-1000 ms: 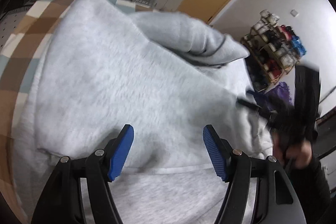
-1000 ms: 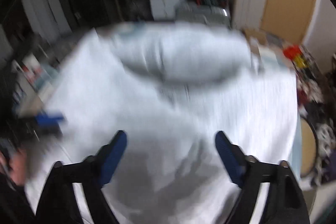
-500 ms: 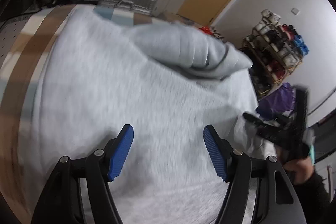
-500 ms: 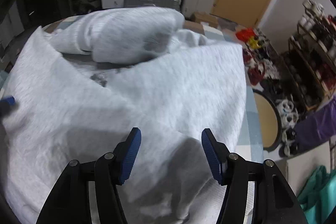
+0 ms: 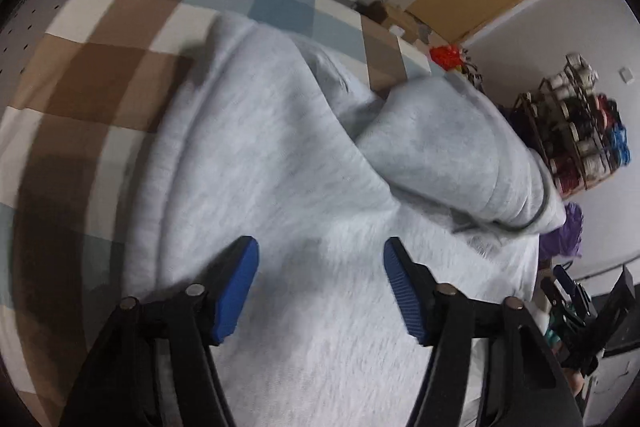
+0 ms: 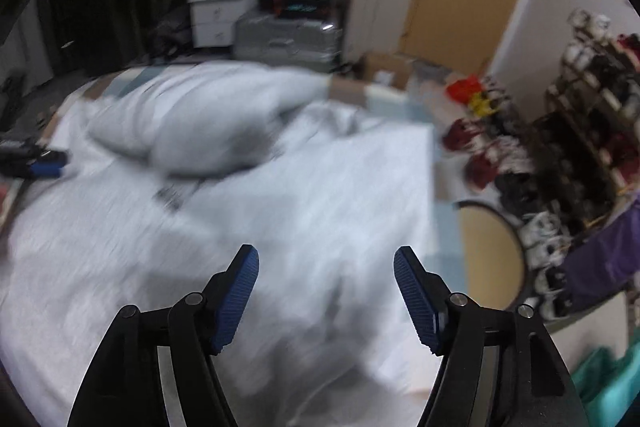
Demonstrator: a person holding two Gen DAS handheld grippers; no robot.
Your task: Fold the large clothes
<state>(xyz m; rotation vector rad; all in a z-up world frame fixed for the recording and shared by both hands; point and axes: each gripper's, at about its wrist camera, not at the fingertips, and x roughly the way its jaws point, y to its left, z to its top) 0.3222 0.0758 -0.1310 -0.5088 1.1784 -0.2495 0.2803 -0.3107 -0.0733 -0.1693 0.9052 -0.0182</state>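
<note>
Both tongs have shifted across the garment since a second ago, the left view now showing far more of the checked bedcover (image 5: 100,75) at the bed's left edge. Left tongs (image 5: 318,267) are closing, jaws still apart, pads clear of the cloth, nothing gripped. Right tongs (image 6: 326,267) are opening, jaws wide, nothing between them but the fabric below. Grey sweatshirt (image 5: 280,155) lies spread over the bed, reaching its right edge, with a bunched sleeve (image 5: 460,155) lying across the upper part. Right view is blurred.
</note>
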